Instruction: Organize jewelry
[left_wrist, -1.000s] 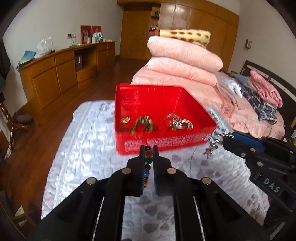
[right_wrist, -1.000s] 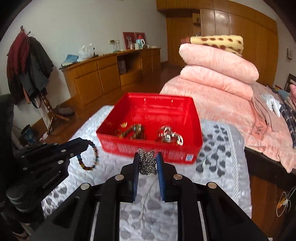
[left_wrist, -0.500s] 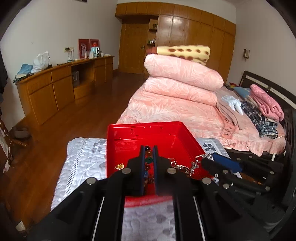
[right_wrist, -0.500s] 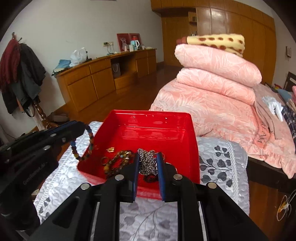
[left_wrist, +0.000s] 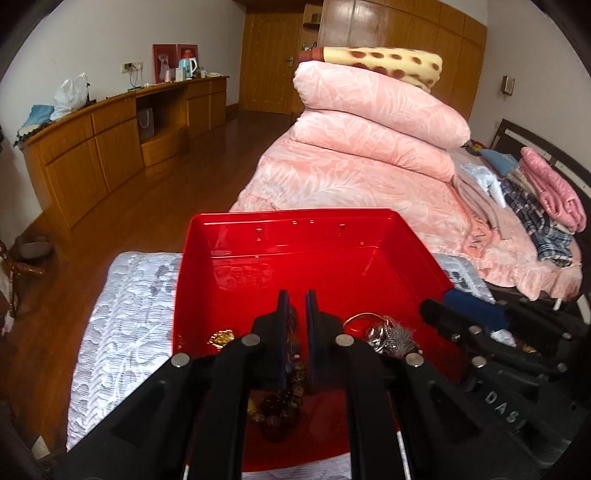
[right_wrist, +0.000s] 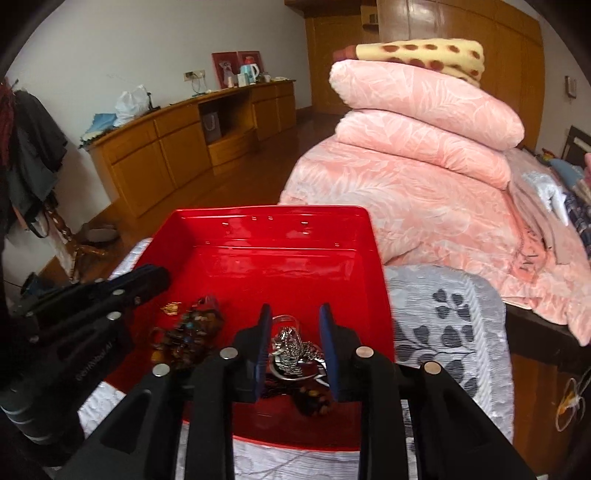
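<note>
We saw one red plastic box (left_wrist: 314, 251) sitting on one silver-grey quilted cloth (left_wrist: 122, 332). Both of our grippers were over the box, pointing down into it.

Our left gripper (left_wrist: 295, 306) had its jaws almost together. One string of dark round beads, the beaded bracelet (left_wrist: 282, 402), ran down between them and lay in a heap on the box floor. The jaws were just starting to let go, and we could not tell if the pads were pressing on the beads.

Our right gripper (right_wrist: 293, 321) had its jaws opening, with a clear gap on each side. One silver chain (right_wrist: 291, 345) lay bunched in the box between them, and the pads were not squeezing it.

We counted the jewelry in the box. There was one small gold piece (left_wrist: 221, 338) near the left wall. There was one silver bangle (left_wrist: 360, 319) beside the chain. There was one more pile of brown beads (right_wrist: 314, 400) under the right gripper. So we could count five things, though the heaps were tangled.

Behind the box we saw one bed with two folded pink quilts (right_wrist: 424, 122) and one yellow spotted blanket (right_wrist: 421, 53) on top. One long wooden cabinet (left_wrist: 110, 144) stood by the wall.
</note>
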